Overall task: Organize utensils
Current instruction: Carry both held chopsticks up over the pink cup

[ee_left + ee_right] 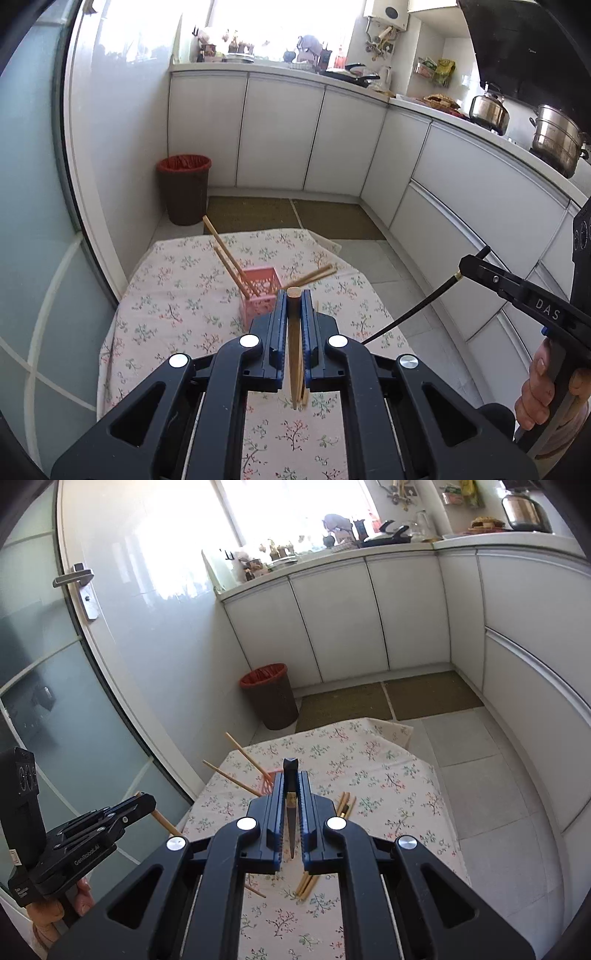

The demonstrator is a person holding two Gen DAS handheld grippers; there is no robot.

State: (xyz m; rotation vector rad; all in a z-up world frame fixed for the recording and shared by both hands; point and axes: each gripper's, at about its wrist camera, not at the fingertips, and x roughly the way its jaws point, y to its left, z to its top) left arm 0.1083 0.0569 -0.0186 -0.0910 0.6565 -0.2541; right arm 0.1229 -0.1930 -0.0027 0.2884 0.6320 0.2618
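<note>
Readable: "DAS" on the right gripper point(476, 266) body — "GenRobot.AI" on the left gripper point(142, 803) body.

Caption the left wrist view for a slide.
Left gripper shut on a chopstick above the floral tablecloth, pink basket ahead.

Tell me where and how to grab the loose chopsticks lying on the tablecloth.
Take the chopstick bundle near its middle, coming from above with the gripper's jaws across the sticks. They lie flat and side by side on the tablecloth, so only the thin width can be pinched.
</note>
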